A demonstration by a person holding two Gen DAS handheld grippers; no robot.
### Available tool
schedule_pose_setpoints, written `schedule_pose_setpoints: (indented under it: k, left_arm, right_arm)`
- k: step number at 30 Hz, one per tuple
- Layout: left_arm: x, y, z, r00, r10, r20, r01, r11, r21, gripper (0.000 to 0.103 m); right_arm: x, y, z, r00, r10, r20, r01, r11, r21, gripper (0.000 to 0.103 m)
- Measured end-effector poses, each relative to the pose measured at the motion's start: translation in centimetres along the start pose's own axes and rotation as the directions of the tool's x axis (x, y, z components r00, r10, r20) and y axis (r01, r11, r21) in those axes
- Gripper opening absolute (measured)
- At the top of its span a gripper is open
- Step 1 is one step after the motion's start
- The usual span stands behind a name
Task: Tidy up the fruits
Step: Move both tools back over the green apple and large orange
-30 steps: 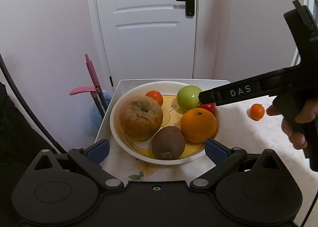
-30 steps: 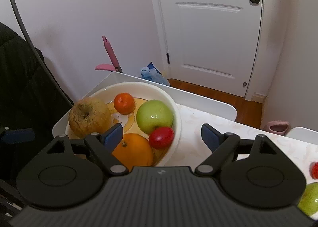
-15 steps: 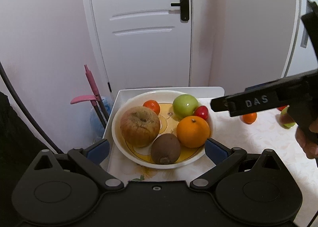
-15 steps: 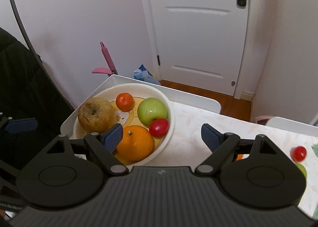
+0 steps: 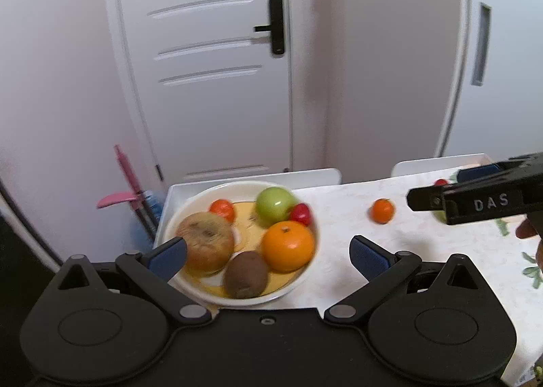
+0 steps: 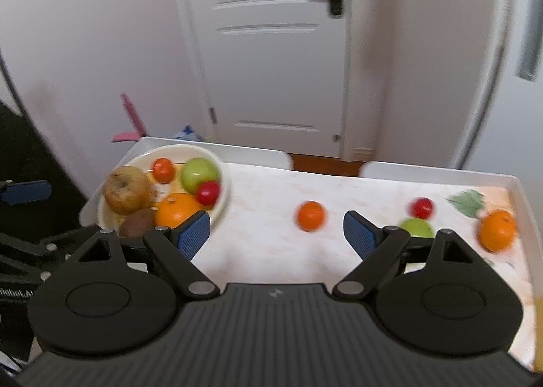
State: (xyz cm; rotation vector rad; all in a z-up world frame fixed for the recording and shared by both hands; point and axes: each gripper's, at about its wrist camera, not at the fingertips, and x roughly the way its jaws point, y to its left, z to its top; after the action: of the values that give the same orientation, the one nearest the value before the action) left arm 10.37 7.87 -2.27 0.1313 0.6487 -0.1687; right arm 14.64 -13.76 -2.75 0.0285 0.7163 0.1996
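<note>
Both tools are hanging above the table with nothing between their fingers: the left gripper [image 5: 268, 253] is spreading its blue-padded jaws wide over the round white ceramic bowl [image 5: 307, 280], and the right gripper [image 6: 276, 229] is likewise gaping and empty over the pale marbled tablecloth [image 6: 264, 244]. The bowl is sitting at about ten o'clock on the table in the right wrist view, already carrying a brownish wrinkled apple [image 5: 206, 243], a fuzzy brown kiwi [image 5: 246, 274], a large orange [image 5: 287, 246], a green apple [image 5: 275, 205], a small tangerine [image 5: 222, 210] and a small red fruit [image 5: 301, 214]. Loose fruit is lying well apart from it: a small loose tangerine [image 6: 310, 215] near the middle, then a loose red fruit [image 6: 422, 208], a loose green apple [image 6: 416, 228] and a second orange [image 6: 497, 230] towards three o'clock. The bowl is looking crowded, so any round fruit dropped onto the heap is likely to roll over the rim. The small tangerine is also risking a squirt sideways if the pads are closing off-centre, and the motion blur is making aim harder to judge.
</note>
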Motion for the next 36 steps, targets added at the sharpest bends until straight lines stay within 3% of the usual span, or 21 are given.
schedule_pose_setpoints:
  k: [9,16,26,36]
  left_arm:
    - [-0.2,-4.6,1.8,0.998,-0.058,0.036,0.056,0.997,0.051,0.103]
    - [0.4,-10.1,2.8,0.998,-0.046,0.040,0.044,0.998,0.055,0.103]
    - [4.3,-18.4,3.3,0.999,-0.039,0.010,0.038,0.998,0.053,0.103]
    - [10.4,-23.9,3.1,0.999,-0.047,-0.022,0.048,0.995,0.082,0.103]
  right_arm:
    - [-3.4,-6.6,-1.3,0.994,-0.097,0.039,0.094,0.993,0.077,0.101]
    - [-4.1,-13.1,-1.9,0.993,-0.115,0.030,0.113,0.992,0.062,0.101]
    - [-2.4,-21.6,-2.5,0.995,-0.097,0.010,0.097,0.995,0.027,0.101]
    - [1.5,-26.5,-3.6,0.997,-0.069,-0.025,0.068,0.997,-0.019,0.099]
